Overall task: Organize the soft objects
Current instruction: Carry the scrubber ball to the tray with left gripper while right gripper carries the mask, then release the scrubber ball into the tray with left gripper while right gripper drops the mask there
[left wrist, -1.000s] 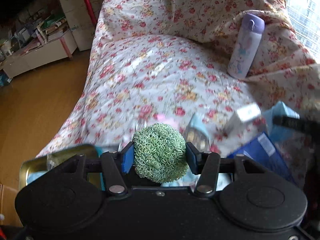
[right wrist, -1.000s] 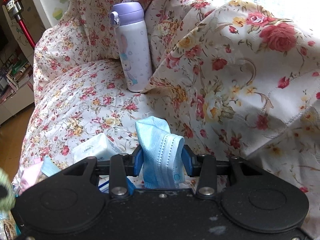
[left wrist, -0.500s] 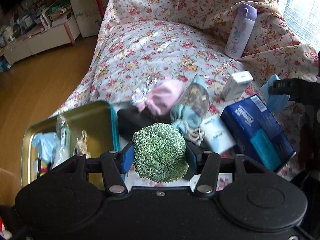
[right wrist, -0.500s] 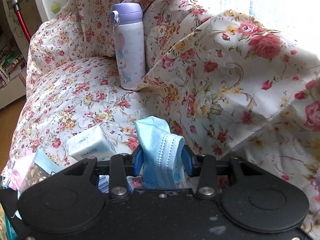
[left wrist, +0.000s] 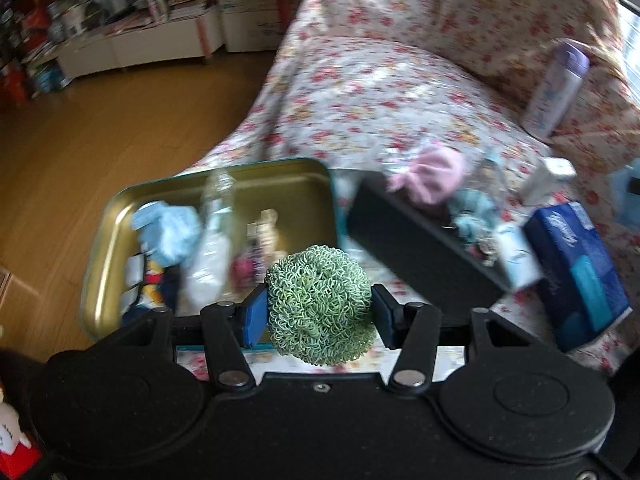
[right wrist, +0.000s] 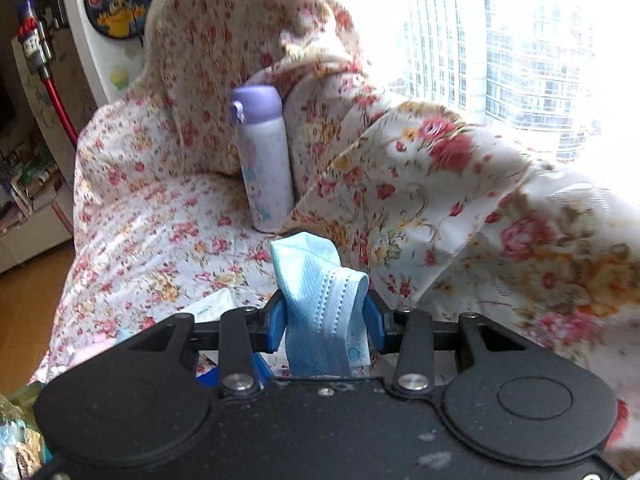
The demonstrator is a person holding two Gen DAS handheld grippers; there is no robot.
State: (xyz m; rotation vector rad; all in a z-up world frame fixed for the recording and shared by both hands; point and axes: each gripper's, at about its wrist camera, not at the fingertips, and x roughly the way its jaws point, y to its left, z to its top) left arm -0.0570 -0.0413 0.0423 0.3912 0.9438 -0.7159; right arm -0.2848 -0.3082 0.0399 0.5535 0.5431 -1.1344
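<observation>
- Only my left view shows the gold tin [left wrist: 100, 240], its clutter, the black box [left wrist: 420, 252] and blue tissue pack [left wrist: 580, 272]; my left claw [left wrist: 318, 312] clamps the green scrubber ball [left wrist: 320, 304].
- Only my right view shows the window [right wrist: 500, 40]; my right claw [right wrist: 325, 320] pinches the blue face mask [right wrist: 320, 300] above the floral cover [right wrist: 160, 240], before the purple bottle [right wrist: 266, 160].
- A second ago the tin sat at my left view's edge; now it lies just beyond the ball.

bottle [right wrist: 264, 164]: standing upright against floral cover [right wrist: 160, 240]
window [right wrist: 500, 40]: showing towers
shelf [left wrist: 132, 40]: holding clutter
</observation>
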